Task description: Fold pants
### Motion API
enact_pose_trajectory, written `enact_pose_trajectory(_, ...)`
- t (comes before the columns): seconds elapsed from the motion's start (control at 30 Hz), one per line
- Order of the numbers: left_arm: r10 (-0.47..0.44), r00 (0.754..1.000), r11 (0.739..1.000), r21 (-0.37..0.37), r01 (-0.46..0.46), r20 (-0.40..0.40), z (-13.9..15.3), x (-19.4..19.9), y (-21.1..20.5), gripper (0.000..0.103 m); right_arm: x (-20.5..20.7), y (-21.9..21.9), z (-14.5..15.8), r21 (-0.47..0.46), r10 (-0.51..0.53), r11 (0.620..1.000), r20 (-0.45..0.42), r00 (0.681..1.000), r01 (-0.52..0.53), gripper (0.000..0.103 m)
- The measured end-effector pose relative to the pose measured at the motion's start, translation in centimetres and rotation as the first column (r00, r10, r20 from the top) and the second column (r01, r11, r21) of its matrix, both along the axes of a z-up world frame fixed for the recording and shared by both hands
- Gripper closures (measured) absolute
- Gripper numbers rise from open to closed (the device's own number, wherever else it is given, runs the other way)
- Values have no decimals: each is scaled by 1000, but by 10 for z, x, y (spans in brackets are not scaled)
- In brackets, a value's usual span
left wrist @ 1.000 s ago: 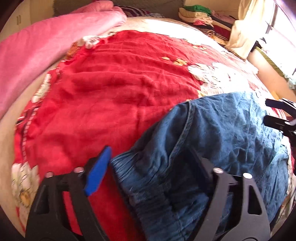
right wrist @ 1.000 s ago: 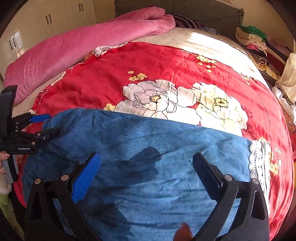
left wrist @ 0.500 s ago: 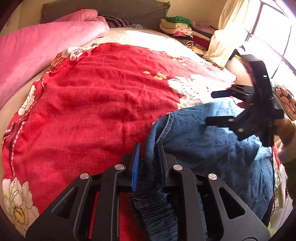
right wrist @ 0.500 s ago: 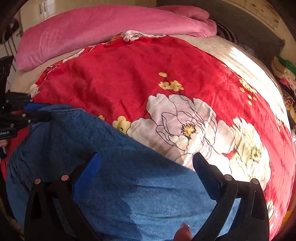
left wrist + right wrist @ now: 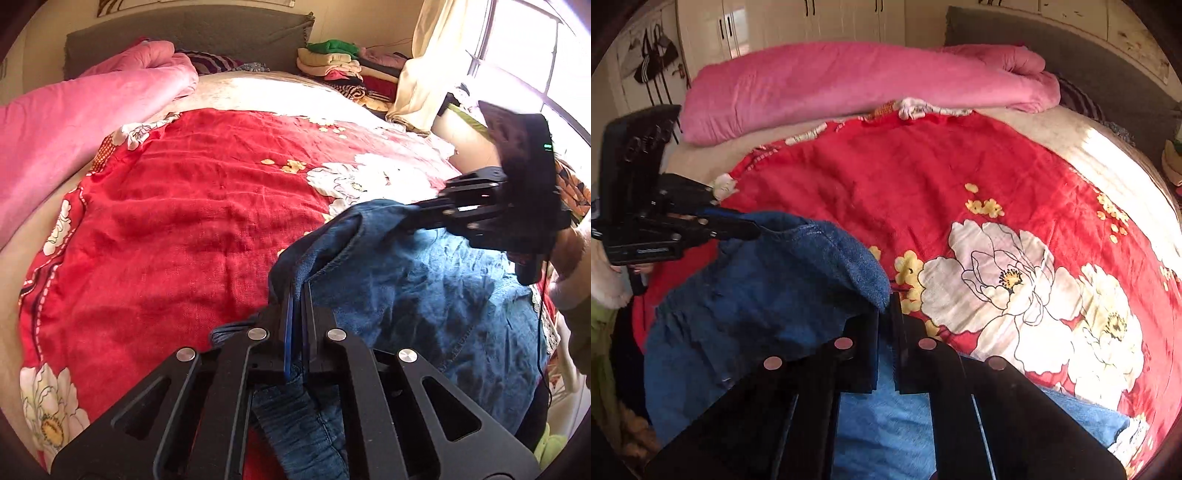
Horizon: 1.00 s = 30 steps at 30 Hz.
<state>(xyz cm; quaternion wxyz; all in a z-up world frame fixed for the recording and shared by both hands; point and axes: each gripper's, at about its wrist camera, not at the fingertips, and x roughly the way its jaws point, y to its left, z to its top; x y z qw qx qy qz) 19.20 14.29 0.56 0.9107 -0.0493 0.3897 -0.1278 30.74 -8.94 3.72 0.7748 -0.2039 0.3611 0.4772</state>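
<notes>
Red floral blanket point(image 5: 192, 206) covers most of the bed, a pink quilt point(image 5: 849, 85) bunched along its far edge, folded clothes point(image 5: 332, 61) stacked at the far corner by the window. Blue denim pants point(image 5: 424, 295) lie at the near edge of the bed, partly raised off the blanket. Left gripper point(image 5: 297, 291): its fingers have just been closing and now clench a fold of denim near the gathered, elastic-looking waistband, cloth pinched between the pads. Right gripper point(image 5: 886, 295): fingers likewise just closed, clamped on the pants' edge further along, a peak of fabric standing up over the tips. Each gripper shows in the other's view, the denim slung slack between them. Judgement: soft, limp cloth with some weight; it will sag and drape wherever unsupported, not slippery, nothing fragile. Denim holds a crease fairly well but the thick waistband will bunch. Best held at seams, waistband or hem, where layers are doubled and the pads bite. Two holds well apart should keep the edge taut enough to carry over cleanly for the fold.
</notes>
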Motion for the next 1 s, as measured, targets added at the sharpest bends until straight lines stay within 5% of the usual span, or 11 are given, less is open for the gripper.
enact_pose_trajectory(0.3,-48,992,999,20,46,119,32,-67,-25,103,-119,-47,32,63,18,998,79,997,-23,99)
enact_pose_trajectory(0.67,-12,997,998,55,8,71,-8,-173,-47,103,-228,-63,-33,46,26,999,-61,998,-24,99)
enact_pose_trajectory(1.0,2,1000,1000,-31,-2,23,-16,-205,-40,97,-250,-63,-68,57,-39,997,-141,989,47,95)
